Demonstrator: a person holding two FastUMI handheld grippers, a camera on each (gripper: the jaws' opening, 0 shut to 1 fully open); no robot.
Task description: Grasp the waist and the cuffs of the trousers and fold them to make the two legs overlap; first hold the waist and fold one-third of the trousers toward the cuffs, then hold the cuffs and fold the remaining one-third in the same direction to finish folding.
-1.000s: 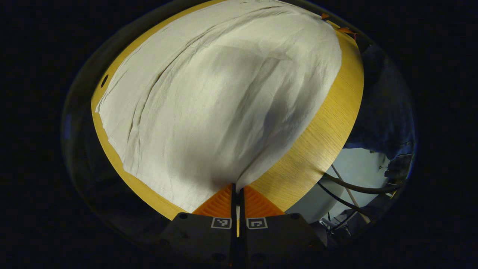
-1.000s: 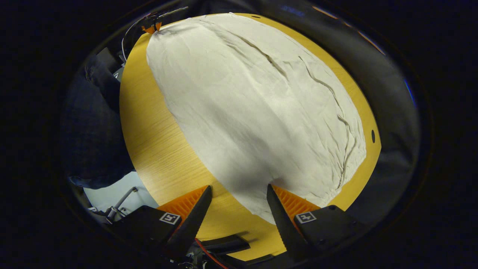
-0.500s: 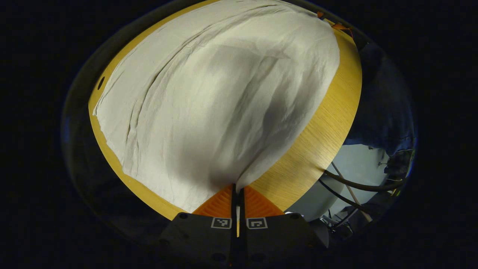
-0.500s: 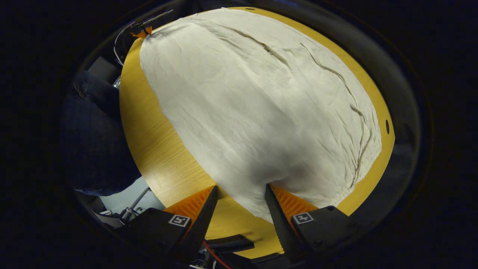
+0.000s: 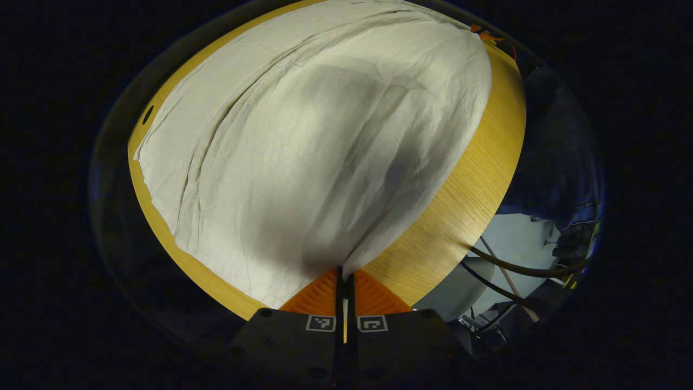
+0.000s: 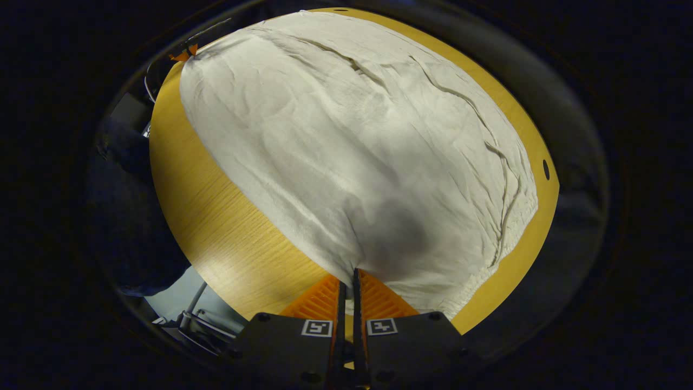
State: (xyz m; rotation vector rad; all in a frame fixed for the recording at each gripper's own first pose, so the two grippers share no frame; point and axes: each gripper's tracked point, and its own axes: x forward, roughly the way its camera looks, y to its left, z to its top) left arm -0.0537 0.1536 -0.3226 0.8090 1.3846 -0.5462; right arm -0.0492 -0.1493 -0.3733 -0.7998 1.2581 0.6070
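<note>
The left gripper is pinched tight on one near corner of the trousers; the right gripper is pinched tight on another. The trousers lie spread flat across the table, covering most of it.

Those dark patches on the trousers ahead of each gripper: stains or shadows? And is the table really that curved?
Shadows, most likely: in the left gripper view a soft grey patch on the trousers spreads from the left gripper; in the right gripper view a smaller one sits above the right gripper. The table edge bows from fisheye distortion. Both views look sharp, without glare.
</note>
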